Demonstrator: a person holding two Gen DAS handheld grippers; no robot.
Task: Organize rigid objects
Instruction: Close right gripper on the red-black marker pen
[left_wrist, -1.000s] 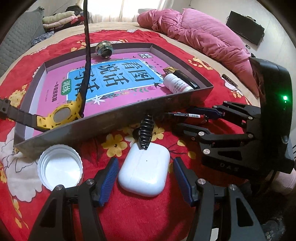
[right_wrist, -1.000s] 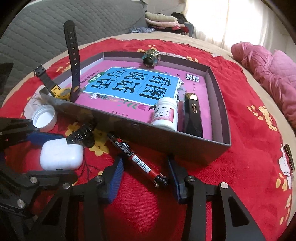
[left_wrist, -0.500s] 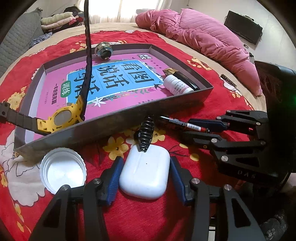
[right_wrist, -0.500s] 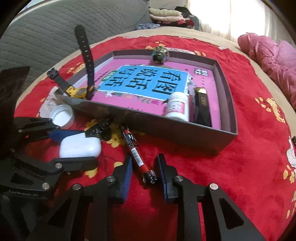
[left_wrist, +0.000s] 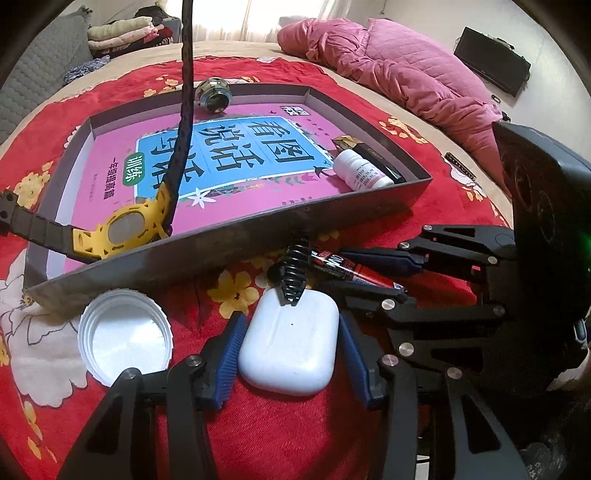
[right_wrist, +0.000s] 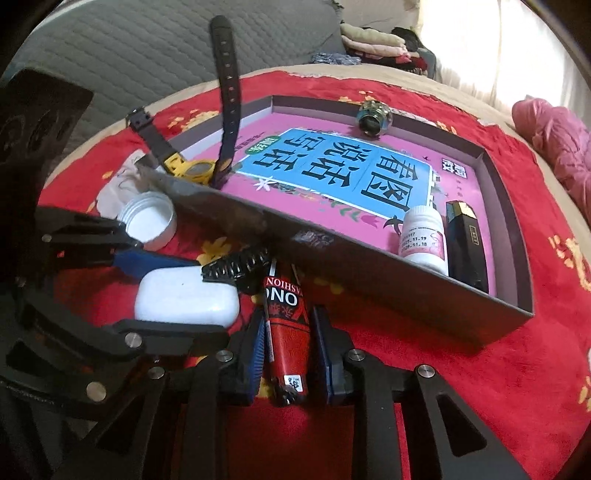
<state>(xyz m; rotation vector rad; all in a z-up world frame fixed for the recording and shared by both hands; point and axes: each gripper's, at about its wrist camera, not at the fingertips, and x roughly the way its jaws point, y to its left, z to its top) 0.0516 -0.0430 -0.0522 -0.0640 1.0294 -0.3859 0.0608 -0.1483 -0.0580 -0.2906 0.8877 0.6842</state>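
Note:
A white earbud case (left_wrist: 288, 347) lies on the red cloth with my left gripper (left_wrist: 290, 350) shut on it, a blue pad against each side. From the right wrist view the same case (right_wrist: 184, 295) sits at the left, between the left gripper's fingers (right_wrist: 147, 262). My right gripper (right_wrist: 288, 350) is shut on a red and black pen (right_wrist: 286, 325), which points along the fingers toward the box. In the left wrist view that pen (left_wrist: 347, 267) shows between the right gripper's fingers (left_wrist: 399, 258).
A grey open box (left_wrist: 221, 243) holds a pink book, a white pill bottle (left_wrist: 360, 171), a black lighter (left_wrist: 373, 158) and a metal fitting (left_wrist: 213, 95). A yellow watch (left_wrist: 125, 229) hangs over its near wall. A black hair clip (left_wrist: 295, 269) and a white cap (left_wrist: 125, 338) lie beside the case.
Both pairs of jaws have closed: the left onto the earbud case, the right onto the pen. The pen has swung round to lie along the right fingers.

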